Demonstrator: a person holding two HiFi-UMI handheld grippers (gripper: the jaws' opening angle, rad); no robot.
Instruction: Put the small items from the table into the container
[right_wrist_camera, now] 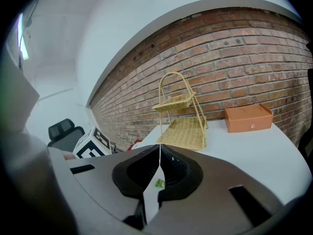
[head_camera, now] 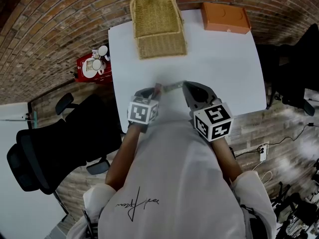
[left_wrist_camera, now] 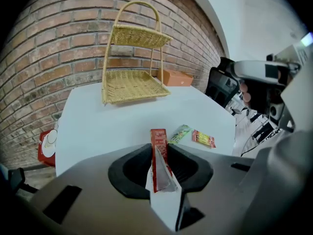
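Left gripper (left_wrist_camera: 160,154): jaws clamped on a red sachet (left_wrist_camera: 158,138), held upright above the near edge of the white surface (left_wrist_camera: 98,126). Right gripper (right_wrist_camera: 159,153): jaws together, nothing between them. Just beyond and to the right, a green sachet (left_wrist_camera: 180,133) and a red-yellow sachet (left_wrist_camera: 204,138) lie side by side on the surface. At the far edge stands a two-tier wicker basket (left_wrist_camera: 132,84), both tiers empty. Far right: orange box (left_wrist_camera: 175,77).

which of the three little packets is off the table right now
The red packet, clamped upright in the left gripper. The green packet and the red-and-yellow packet lie flat on the white table.
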